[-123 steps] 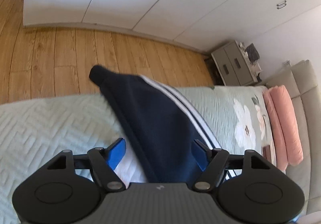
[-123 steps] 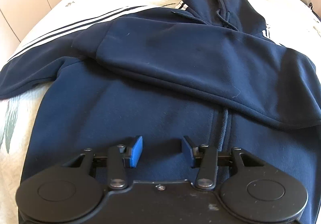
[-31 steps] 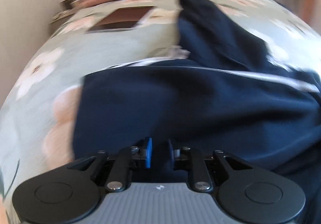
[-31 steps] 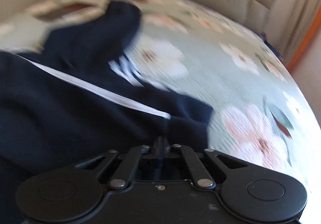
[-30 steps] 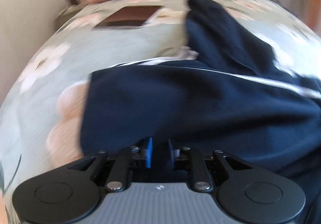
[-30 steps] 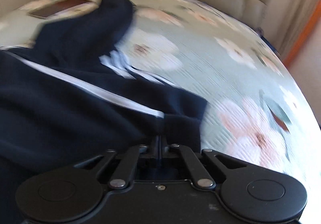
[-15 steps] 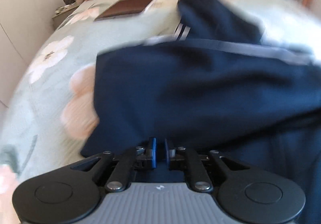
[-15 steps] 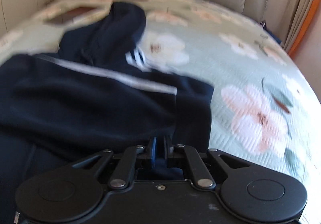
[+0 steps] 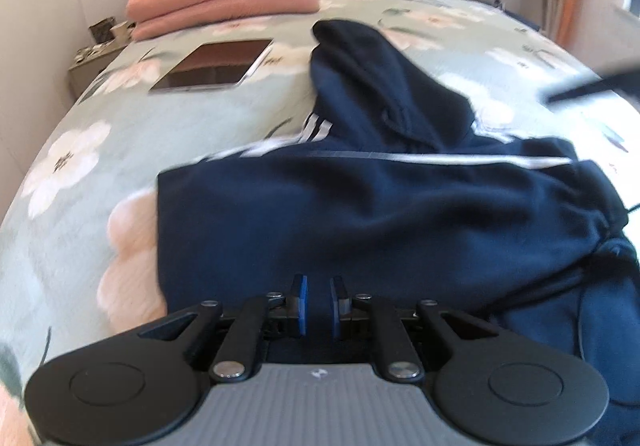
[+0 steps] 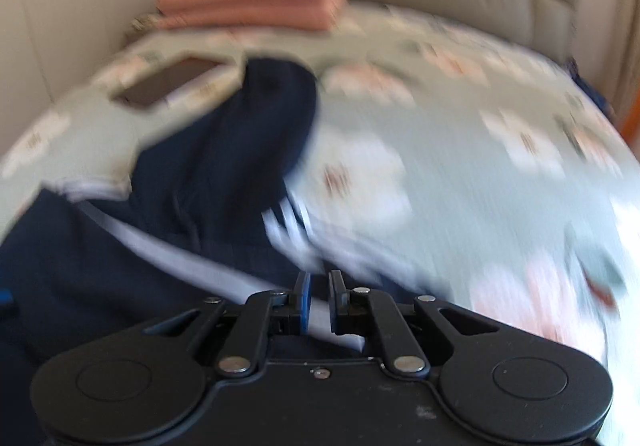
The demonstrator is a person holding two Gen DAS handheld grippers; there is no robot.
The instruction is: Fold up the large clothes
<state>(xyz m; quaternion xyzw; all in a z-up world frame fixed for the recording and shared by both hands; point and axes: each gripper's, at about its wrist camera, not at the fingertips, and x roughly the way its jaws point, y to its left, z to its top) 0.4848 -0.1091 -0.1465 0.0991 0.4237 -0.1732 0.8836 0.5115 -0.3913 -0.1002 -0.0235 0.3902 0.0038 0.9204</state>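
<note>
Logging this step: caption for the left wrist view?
Left gripper pinches navy hoodie on floral bed.

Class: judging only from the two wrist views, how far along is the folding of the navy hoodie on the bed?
Done: the navy hoodie has a striped sleeve laid across its body. In hand: the left gripper and right gripper sit nearly shut over the fabric; whether they grip it is unclear. Left: the hood lies unfolded on the floral bedspread, and the body is not yet doubled over.

no readable text, no labels, no numbers
</note>
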